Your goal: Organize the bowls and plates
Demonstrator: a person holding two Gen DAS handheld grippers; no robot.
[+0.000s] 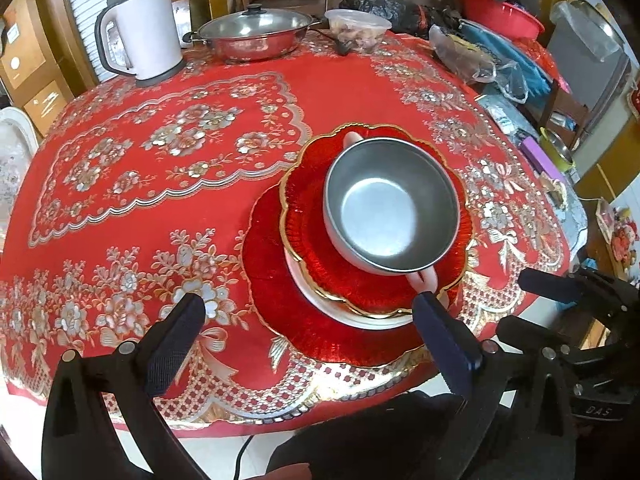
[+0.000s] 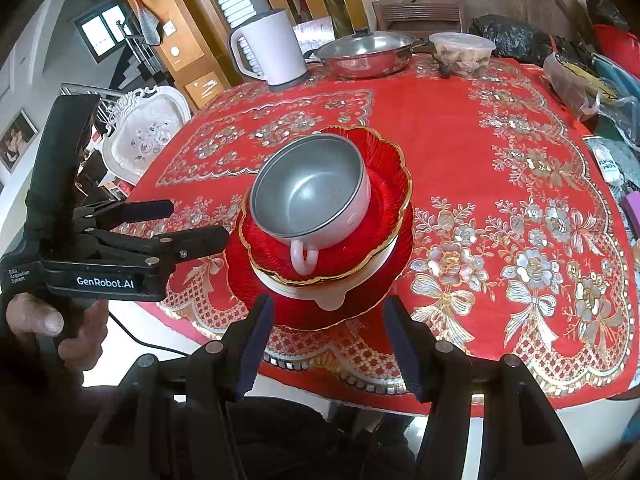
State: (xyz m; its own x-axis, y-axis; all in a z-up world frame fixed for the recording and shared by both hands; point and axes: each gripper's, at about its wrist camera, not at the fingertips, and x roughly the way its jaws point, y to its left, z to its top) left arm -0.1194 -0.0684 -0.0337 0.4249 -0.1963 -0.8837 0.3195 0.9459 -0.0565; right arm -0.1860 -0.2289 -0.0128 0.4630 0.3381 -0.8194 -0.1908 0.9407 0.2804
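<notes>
Round bench (image 1: 120, 208) under a red cloth with silver-gold flower print. Stack of dishes sits near the near edge, toward the person.

Stack, bottom up: wide flat red plate (image 1: 280, 312) on the cloth; white dish (image 2: 332, 294) on it, only the rim showing; scalloped red plate with gold rim (image 1: 308, 208) on that; pale pink two-handled bowl with a steel lining (image 1: 392, 204) on top, upright, empty.

Far edge: white electric kettle (image 1: 148, 28), lidded steel pan (image 1: 256, 32) just beside it, clear plastic tub (image 1: 358, 26) with food next to the pan. Bags and clutter along the right edge.

Left claw (image 1: 312, 320): fingers spread wide, holding nothing, poised off the near edge just short of the stack; right fingertip close to the bowl's near handle, contact cannot be told.

Right claw (image 2: 330, 340): released, nothing held, at the near edge facing the stack, apart from it.
</notes>
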